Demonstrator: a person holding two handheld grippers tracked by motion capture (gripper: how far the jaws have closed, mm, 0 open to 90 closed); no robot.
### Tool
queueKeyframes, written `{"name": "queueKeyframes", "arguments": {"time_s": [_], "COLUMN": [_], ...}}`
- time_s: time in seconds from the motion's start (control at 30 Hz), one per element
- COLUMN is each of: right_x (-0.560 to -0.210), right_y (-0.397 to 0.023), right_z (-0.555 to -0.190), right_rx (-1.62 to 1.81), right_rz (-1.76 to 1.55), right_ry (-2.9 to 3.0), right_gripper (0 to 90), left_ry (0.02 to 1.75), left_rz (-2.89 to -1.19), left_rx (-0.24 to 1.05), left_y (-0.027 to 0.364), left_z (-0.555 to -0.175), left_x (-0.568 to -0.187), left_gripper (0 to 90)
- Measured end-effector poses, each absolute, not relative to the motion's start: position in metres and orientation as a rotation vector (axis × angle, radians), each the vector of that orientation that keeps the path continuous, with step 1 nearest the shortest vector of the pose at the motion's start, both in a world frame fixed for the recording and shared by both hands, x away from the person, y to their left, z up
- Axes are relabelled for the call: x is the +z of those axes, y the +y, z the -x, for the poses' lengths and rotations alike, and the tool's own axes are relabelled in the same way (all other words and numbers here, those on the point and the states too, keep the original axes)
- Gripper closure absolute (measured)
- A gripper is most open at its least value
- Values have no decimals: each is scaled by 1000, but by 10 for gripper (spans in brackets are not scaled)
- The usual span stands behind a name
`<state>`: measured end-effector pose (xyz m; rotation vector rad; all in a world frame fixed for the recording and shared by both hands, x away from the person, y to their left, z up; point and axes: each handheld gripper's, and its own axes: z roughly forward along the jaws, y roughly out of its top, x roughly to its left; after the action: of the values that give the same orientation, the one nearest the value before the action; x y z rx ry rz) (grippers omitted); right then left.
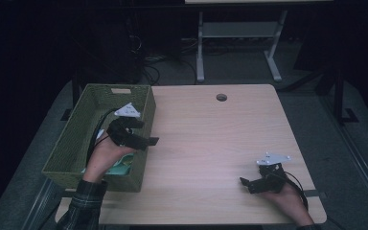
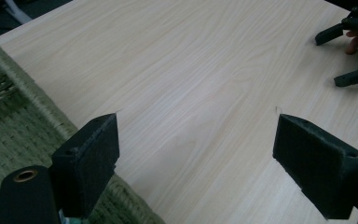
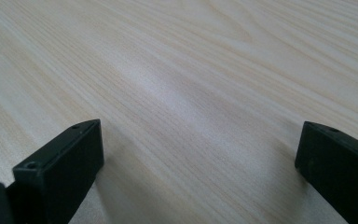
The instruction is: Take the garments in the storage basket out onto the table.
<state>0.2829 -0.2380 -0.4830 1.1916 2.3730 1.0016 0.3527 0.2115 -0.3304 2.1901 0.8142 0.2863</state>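
A green woven basket (image 1: 96, 181) stands on the left part of a light wooden table (image 1: 211, 139). A person's left hand holds my left gripper (image 1: 146, 132) above the basket's right wall, jaws pointing right over the table. In the left gripper view this gripper (image 2: 196, 135) is open with nothing between its jaws, and the basket's rim (image 2: 14, 126) lies at the left. My right gripper (image 1: 247, 183) rests low near the table's front right, jaws pointing left. It (image 3: 200, 140) is open too, with bare wood between its jaws. It also appears far off as the right gripper (image 2: 327, 60).
Something pale green and white (image 1: 120, 165) lies in the basket under the left hand, mostly hidden. A round cable hole (image 1: 221, 97) sits near the table's far edge. Beyond the table are a white desk frame (image 1: 239, 33) and dark floor.
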Motion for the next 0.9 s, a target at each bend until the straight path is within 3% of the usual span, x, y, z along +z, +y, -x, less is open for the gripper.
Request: {"name": "queueKeyframes", "arguments": {"time_s": [0.9], "right_x": [-483], "right_y": [-238], "right_z": [-283], "right_rx": [1001], "right_rz": [-1192], "right_ry": [2373], "right_gripper": [4], "left_ry": [927], "left_rz": [-2158], "left_rx": [328], "left_y": [262], "left_z": [-354], "left_x": [-327], "left_gripper": [142]}}
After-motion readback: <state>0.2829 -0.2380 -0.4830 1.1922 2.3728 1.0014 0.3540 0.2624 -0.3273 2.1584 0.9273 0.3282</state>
